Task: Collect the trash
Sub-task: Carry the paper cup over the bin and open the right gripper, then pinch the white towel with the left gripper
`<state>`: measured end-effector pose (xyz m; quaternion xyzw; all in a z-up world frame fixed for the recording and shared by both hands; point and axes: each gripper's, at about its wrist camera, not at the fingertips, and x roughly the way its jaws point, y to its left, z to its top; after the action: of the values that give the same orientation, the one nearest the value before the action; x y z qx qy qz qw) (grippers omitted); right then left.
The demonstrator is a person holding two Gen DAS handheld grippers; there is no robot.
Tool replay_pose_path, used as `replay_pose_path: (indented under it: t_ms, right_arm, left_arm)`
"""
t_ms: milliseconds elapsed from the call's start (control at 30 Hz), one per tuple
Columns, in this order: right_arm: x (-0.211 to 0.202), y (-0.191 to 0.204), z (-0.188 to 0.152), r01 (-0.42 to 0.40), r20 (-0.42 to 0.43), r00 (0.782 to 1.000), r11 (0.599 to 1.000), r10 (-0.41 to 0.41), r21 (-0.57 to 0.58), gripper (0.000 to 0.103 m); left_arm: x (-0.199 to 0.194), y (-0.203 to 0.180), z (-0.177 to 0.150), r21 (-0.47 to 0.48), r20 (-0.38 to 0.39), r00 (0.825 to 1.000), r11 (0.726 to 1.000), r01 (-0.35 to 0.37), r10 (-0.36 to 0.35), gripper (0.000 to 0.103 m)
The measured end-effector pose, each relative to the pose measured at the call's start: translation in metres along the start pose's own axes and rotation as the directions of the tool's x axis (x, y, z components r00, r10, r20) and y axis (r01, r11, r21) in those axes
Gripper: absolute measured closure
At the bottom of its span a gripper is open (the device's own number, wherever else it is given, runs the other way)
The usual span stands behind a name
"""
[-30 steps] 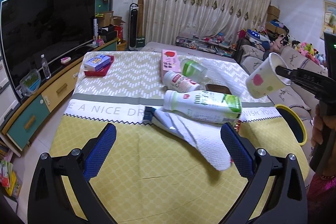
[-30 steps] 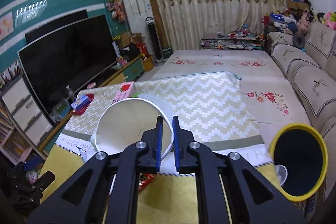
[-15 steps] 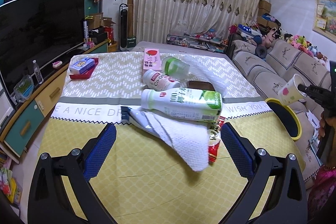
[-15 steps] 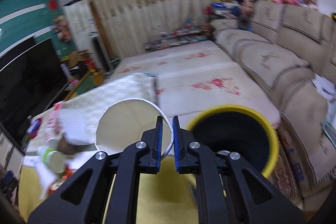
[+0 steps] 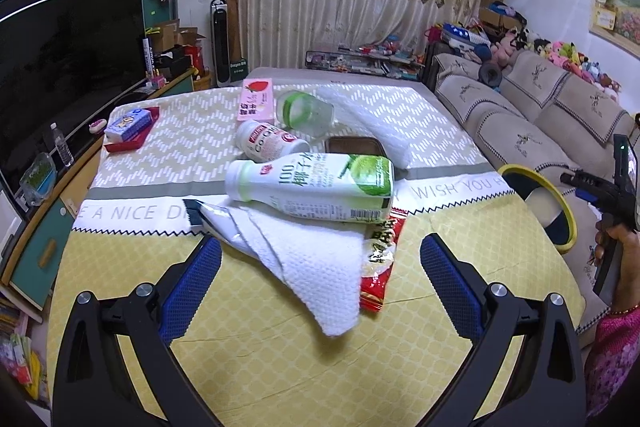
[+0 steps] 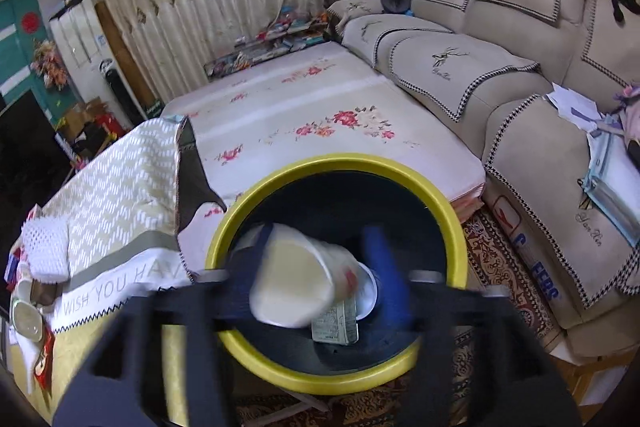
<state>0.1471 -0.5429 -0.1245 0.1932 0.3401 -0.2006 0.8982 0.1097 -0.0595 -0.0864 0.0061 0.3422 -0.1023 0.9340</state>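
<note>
right gripper (image 6: 320, 267), fingers spread and blurred, hangs over a yellow-rimmed bin (image 6: 448, 211) with a paper cup (image 6: 296, 287) loose between them; left gripper (image 5: 320, 279) gapes above a cluttered table (image 5: 248, 355).

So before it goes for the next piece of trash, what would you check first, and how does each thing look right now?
1. Paper cup released over the yellow bin: ok, it sits between spread fingers.
2. Cup settled at the bottom: cannot tell, the picture is blurred.
3. Right gripper open: ok.
4. Left gripper open: ok, holding nothing.
5. Next trash within reach: ok, the white towel and green-label bottle lie ahead.
6. Red snack wrapper free to grab: not ok, partly under the towel and bottle.
</note>
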Motion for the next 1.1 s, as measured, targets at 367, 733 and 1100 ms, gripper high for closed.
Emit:
replay_pose_path:
  t_ms: [367,733,1100]
  right_arm:
    - [-0.001,0.01,-0.002,-0.034,-0.002,0.999,0.999,0.034,-0.015,0.042]
    - [0.003,0.021,-0.004,-0.046,-0.016,0.999,0.998,0.045,-0.033,0.042]
    - [0.007,0.025,-0.006,-0.054,-0.029,0.998,0.998,0.053,-0.038,0.042]
  left_arm:
    - [0.035,0.0,-0.008,0.008,-0.079,0.997,1.0,0.025,-0.024,0.005]
    - [0.08,-0.003,-0.011,0.063,-0.169,0.986,0.998,0.007,0.004,0.02]
    - [0.082,0.002,-0.006,0.071,-0.153,0.988,0.997,-0.01,0.021,0.054]
